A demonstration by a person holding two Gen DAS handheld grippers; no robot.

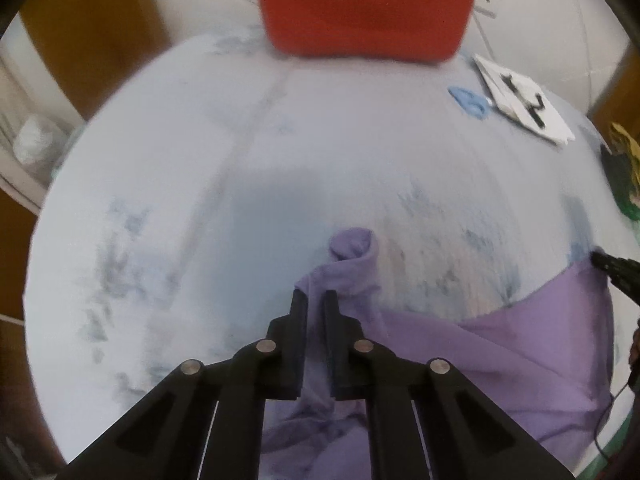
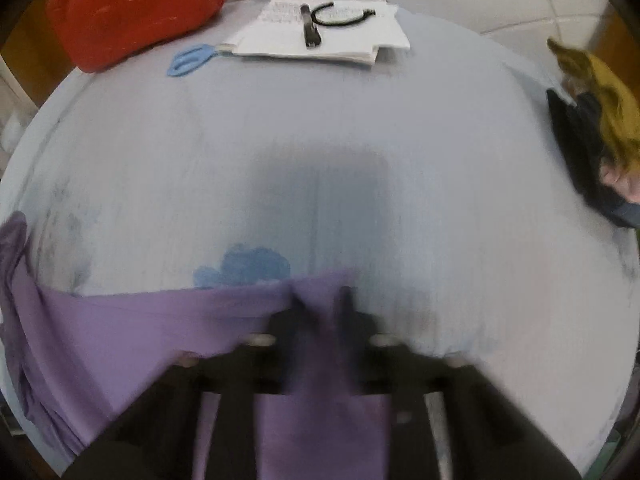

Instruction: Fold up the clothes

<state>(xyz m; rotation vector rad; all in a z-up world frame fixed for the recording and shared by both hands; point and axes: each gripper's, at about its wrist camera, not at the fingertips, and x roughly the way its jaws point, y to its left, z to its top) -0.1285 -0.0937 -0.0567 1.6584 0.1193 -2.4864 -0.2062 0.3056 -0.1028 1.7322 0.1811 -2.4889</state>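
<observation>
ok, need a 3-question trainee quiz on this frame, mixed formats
1. True or false: both grippers grip the thin purple garment.
2. Which lies on the white paper stack? A) black pen B) blue scissors C) yellow cloth
3. Fill in: the bulky red bag sits at the table's ___ edge.

Key
1. True: left gripper and right gripper each have their jaws closed on it.
2. A: the black pen.
3. Far.

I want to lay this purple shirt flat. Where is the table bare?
The table is bare across its middle, between the purple shirt and the far items. Crowded spots: red bag, blue scissors and papers along the far edge, dark and yellow clothes at right.
</observation>
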